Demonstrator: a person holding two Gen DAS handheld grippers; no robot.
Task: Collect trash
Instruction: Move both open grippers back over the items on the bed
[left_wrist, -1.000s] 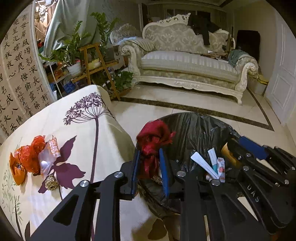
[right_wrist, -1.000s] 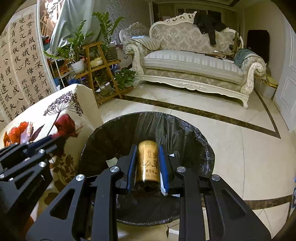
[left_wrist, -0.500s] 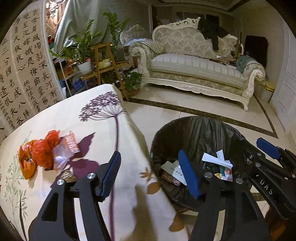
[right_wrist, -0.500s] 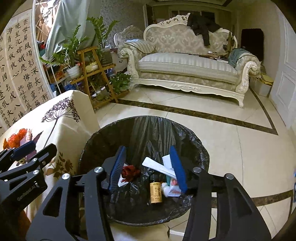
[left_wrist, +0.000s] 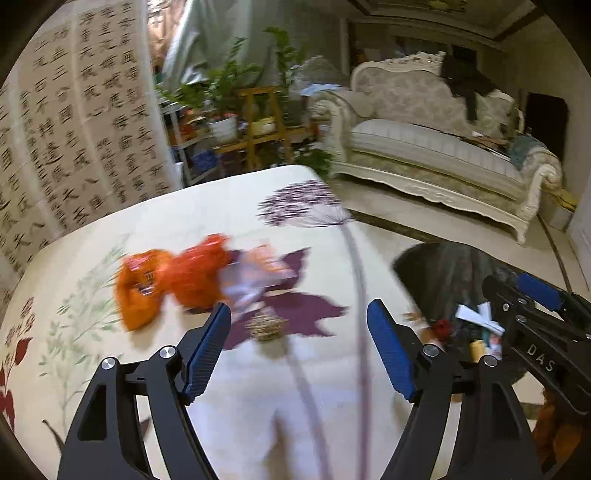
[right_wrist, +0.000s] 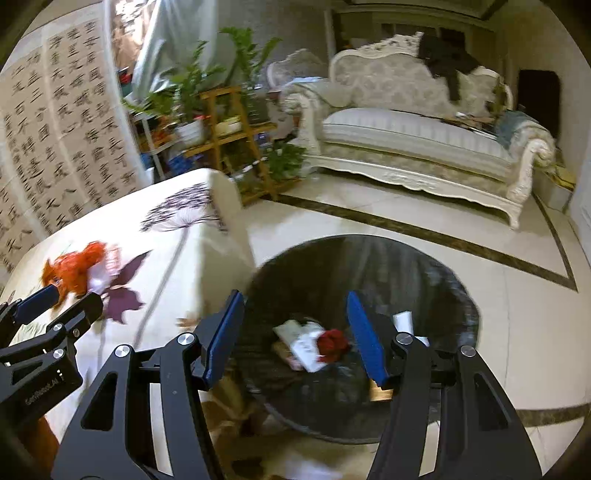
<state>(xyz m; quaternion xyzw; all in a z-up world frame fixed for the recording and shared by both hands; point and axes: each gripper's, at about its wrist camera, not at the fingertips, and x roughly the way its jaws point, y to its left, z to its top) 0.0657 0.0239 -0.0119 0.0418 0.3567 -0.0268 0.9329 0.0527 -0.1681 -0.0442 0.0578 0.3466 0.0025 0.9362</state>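
Observation:
My left gripper (left_wrist: 299, 314) is open and empty above the flowered tablecloth (left_wrist: 258, 387). Ahead of it lie orange wrappers (left_wrist: 162, 280), a clear wrapper (left_wrist: 255, 277) and a small gold foil ball (left_wrist: 266, 325). My right gripper (right_wrist: 295, 302) is open and empty above the black-lined trash bin (right_wrist: 454, 295). In the bin lie a red crumpled wrapper (right_wrist: 332, 341), white papers (right_wrist: 303, 339) and a brown bottle (right_wrist: 380, 393). The bin also shows in the left wrist view (left_wrist: 436, 273), with the right gripper's fingers (left_wrist: 535, 291) over it.
The table's corner (right_wrist: 225, 192) stands just left of the bin. A cream sofa (right_wrist: 424, 136) is at the back, with a wooden plant stand (right_wrist: 236, 147) to its left. A calligraphy screen (left_wrist: 66, 129) stands behind the table. Tiled floor (right_wrist: 524, 325) lies right of the bin.
Both grippers opened: the red wrapper and the brown bottle dropped into the bin. My left gripper then swung left over the table toward the orange wrappers. The right stays above the bin.

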